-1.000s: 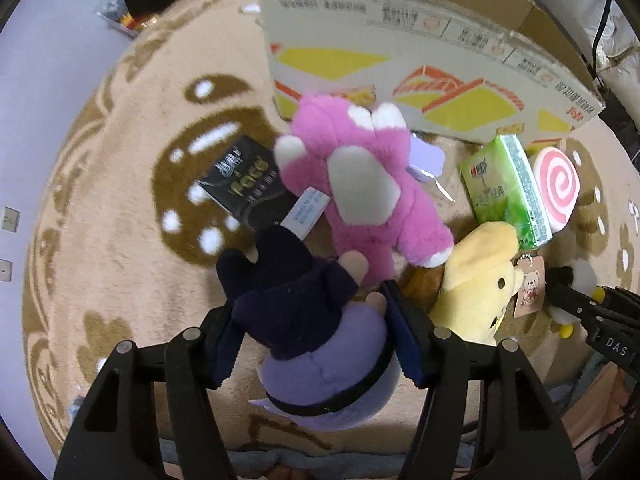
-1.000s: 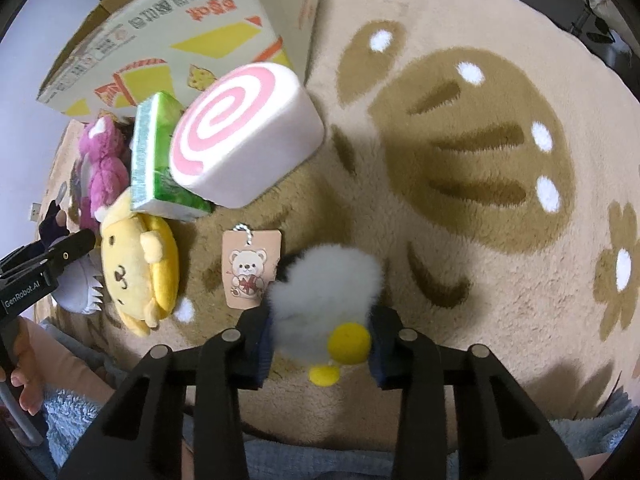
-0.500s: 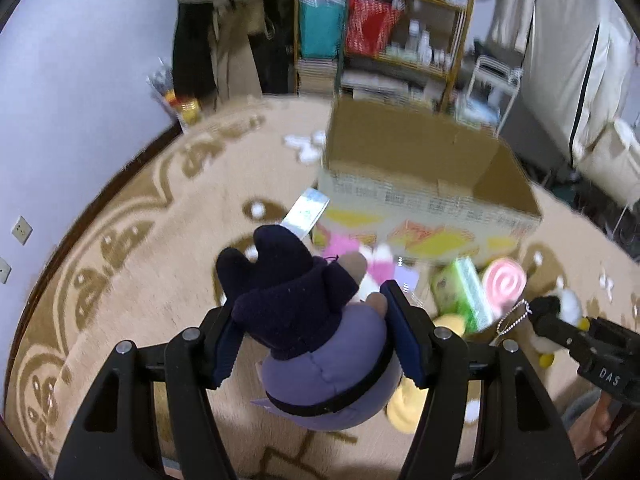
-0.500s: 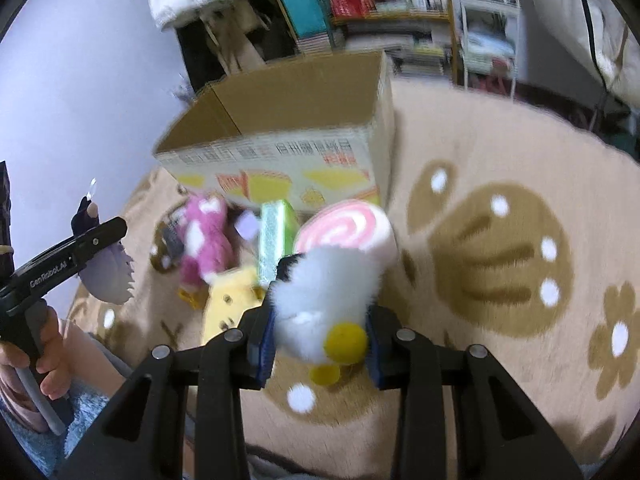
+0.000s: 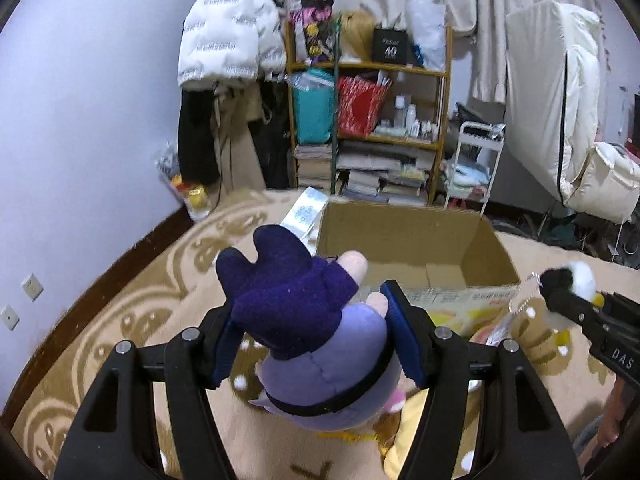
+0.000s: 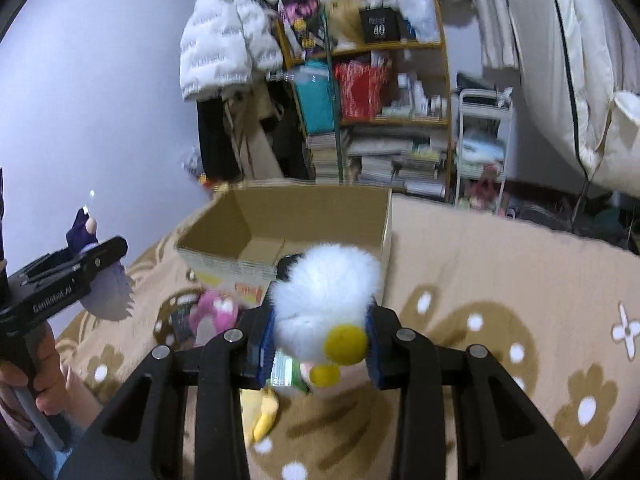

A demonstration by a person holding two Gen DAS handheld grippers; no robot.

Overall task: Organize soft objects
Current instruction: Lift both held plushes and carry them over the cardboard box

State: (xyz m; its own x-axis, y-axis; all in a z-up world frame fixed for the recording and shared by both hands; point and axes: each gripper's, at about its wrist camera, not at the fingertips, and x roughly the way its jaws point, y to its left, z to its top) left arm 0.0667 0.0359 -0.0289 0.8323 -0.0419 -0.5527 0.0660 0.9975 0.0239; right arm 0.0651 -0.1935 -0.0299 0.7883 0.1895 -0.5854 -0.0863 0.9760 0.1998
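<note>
My left gripper (image 5: 316, 340) is shut on a purple plush doll (image 5: 304, 332) with dark blue clothes, held up in the air before the open cardboard box (image 5: 404, 240). My right gripper (image 6: 320, 340) is shut on a white fluffy penguin plush (image 6: 324, 300) with yellow feet, also lifted, with the box (image 6: 288, 224) beyond it. The box looks empty inside. A pink plush (image 6: 212, 312) and a yellow plush (image 6: 260, 416) lie on the rug below. The right gripper and penguin show at the right of the left wrist view (image 5: 576, 284).
A beige patterned rug (image 6: 500, 280) covers the floor. A wooden shelf (image 5: 372, 120) full of books and bags, a white cart (image 5: 476, 168), hanging coats and a purple wall stand behind the box. A green tissue pack (image 6: 284, 372) lies under the penguin.
Both grippers have lifted their plush toys off the rug and tilted up, so the views now face the box opening and the room behind.
</note>
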